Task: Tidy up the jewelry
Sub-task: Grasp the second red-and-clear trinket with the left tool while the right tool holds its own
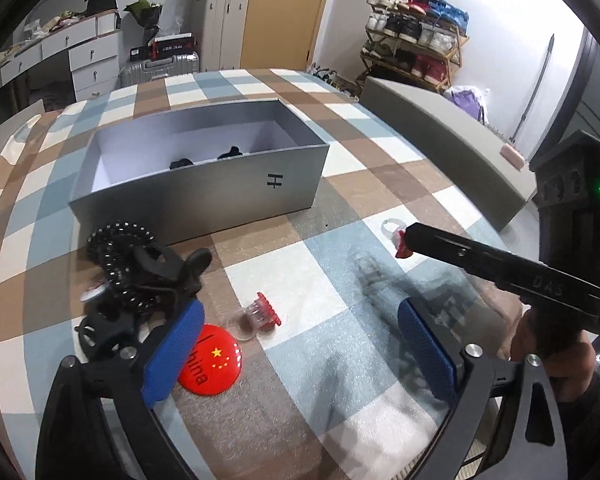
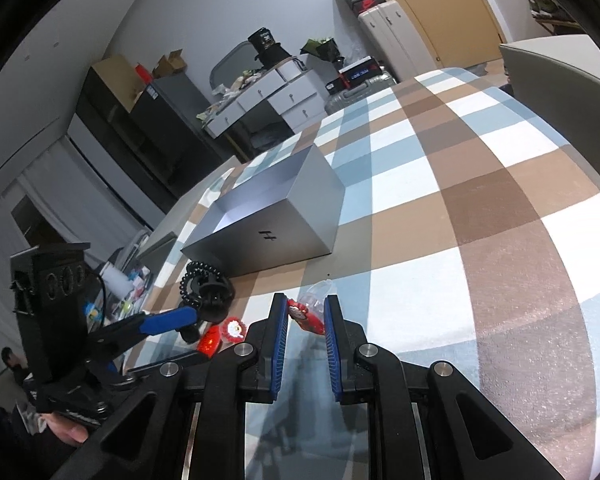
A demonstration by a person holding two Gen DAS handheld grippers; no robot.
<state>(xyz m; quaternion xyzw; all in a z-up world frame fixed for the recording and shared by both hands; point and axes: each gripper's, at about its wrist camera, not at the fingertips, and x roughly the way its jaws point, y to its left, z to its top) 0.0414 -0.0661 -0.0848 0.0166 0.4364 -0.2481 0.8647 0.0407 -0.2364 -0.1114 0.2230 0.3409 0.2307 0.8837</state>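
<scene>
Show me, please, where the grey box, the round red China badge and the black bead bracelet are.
Grey box (image 1: 228,196): left wrist view, front wall.
Red China badge (image 1: 216,364): left wrist view, face near the stars.
Black bead bracelet (image 2: 188,280): right wrist view, left beads.

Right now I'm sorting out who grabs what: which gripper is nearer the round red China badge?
Left. The left gripper hangs open right over the badge, one pad beside it. The right gripper sits farther off, closing around a red-topped ring.
</scene>
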